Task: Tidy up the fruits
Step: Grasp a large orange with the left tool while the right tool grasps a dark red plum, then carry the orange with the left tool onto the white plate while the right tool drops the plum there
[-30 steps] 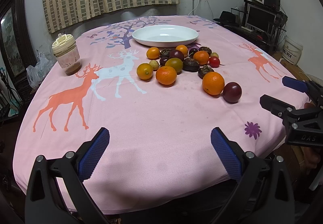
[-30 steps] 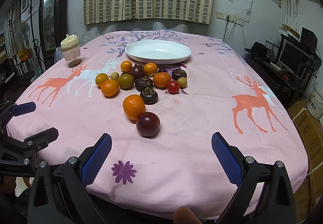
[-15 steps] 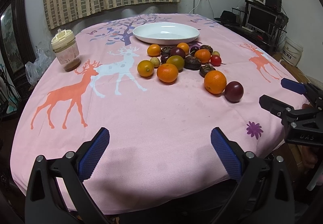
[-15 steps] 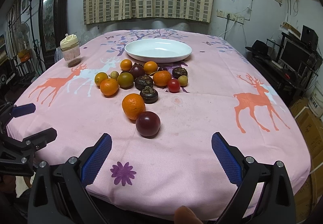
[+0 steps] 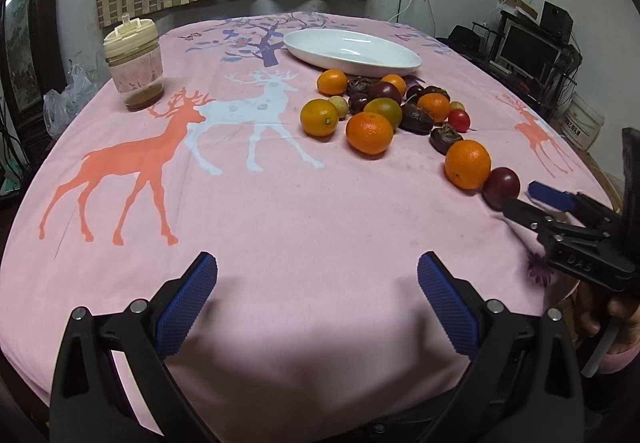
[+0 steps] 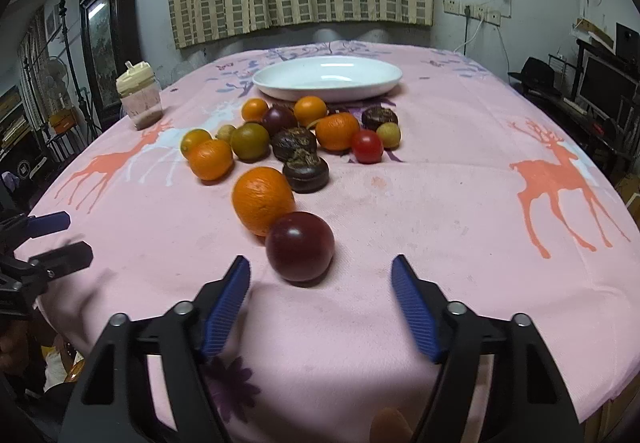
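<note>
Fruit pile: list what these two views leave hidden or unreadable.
- Right wrist view: the big orange is partly covered by the dark plum in front.
- Left wrist view: the plum's near side sits behind the right gripper.
- Both views: the white plate's far rim hides the cloth behind.

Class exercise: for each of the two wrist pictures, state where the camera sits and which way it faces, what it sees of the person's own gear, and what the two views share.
Left wrist: sits on the open left gripper at the table's near edge, facing the curtained wall; the right gripper shows at its right.
Right wrist: sits on the open right gripper, facing the dark red fruit just ahead; the left gripper's tips show at its left.
Shared: white plate, lidded jar, fruit cluster, pink tablecloth.
</note>
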A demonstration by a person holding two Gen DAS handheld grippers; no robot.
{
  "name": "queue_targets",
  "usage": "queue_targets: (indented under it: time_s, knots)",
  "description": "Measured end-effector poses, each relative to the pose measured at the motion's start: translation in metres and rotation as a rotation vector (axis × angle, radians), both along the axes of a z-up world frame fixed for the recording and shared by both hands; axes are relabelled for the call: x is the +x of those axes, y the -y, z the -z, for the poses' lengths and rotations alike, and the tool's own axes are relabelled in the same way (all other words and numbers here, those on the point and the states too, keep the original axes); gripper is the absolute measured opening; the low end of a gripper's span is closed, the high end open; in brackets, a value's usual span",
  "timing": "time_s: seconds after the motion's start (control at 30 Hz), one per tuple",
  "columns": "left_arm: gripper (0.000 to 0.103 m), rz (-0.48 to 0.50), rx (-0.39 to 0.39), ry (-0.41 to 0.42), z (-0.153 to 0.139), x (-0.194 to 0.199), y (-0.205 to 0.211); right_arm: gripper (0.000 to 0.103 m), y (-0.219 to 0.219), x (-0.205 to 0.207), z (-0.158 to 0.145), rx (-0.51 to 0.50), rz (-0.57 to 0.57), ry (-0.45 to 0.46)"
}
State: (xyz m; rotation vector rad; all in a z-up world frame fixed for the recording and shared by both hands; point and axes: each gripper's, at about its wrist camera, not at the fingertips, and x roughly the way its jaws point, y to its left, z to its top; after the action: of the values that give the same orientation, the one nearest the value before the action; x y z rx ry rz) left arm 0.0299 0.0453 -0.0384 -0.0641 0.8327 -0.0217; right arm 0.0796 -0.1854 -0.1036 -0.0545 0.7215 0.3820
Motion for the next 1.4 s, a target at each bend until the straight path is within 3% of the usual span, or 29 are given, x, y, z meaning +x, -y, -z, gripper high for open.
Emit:
queue_targets:
  time_s: [0.03,0.33,0.4,0.47,0.7,0.77,0.83,0.9,1.0,1.13,1.2,1.23,1.27,1.4]
  knots:
    - [0.099,0.008,-0.001,-0.002,0.000,0.004,0.001,0.059,0.000,0.004,0.002,0.008,-0.007,-0.012]
    - [0.099,0.145,0.026,0.010,-0.007,0.037,0.028,0.059,-0.011,0.016,0.007,-0.014,-0.044,-0.017]
    - [0.099,0.180,0.023,0.002,-0.008,0.048,0.035,0.050,-0.012,0.018,0.007,-0.017,-0.052,-0.013]
    - [0.099,0.212,0.015,-0.003,-0.009,0.057,0.041,0.038,-0.010,0.019,0.006,0.019,-0.083,-0.015]
    - [0.099,0.342,-0.041,-0.010,-0.013,0.088,0.070,0.038,0.022,0.021,-0.001,0.151,-0.051,-0.038]
    - [0.098,0.380,-0.026,-0.003,-0.013,0.097,0.085,0.038,0.032,0.022,-0.005,0.163,-0.032,-0.027]
    - [0.093,0.408,0.006,-0.002,-0.010,0.106,0.100,0.038,0.041,0.025,-0.007,0.171,-0.007,-0.024]
    - [0.081,0.435,0.022,-0.028,-0.004,0.114,0.110,0.038,0.049,0.029,-0.007,0.185,0.013,-0.028]
    - [0.071,0.457,0.033,-0.073,0.005,0.125,0.120,0.038,0.060,0.036,-0.003,0.202,0.039,-0.050]
    - [0.066,0.482,0.031,-0.110,0.012,0.134,0.126,0.038,0.067,0.043,0.001,0.215,0.053,-0.067]
    - [0.052,0.502,0.022,-0.142,0.016,0.137,0.127,0.038,0.068,0.045,0.002,0.221,0.056,-0.071]
    - [0.051,0.507,0.028,-0.141,0.017,0.137,0.128,0.038,0.069,0.046,0.003,0.226,0.053,-0.073]
    - [0.045,0.517,0.027,-0.138,0.016,0.136,0.127,0.038,0.069,0.047,0.003,0.230,0.051,-0.074]
    - [0.043,0.548,-0.028,-0.152,0.007,0.139,0.118,0.038,0.067,0.059,-0.007,0.238,0.031,-0.074]
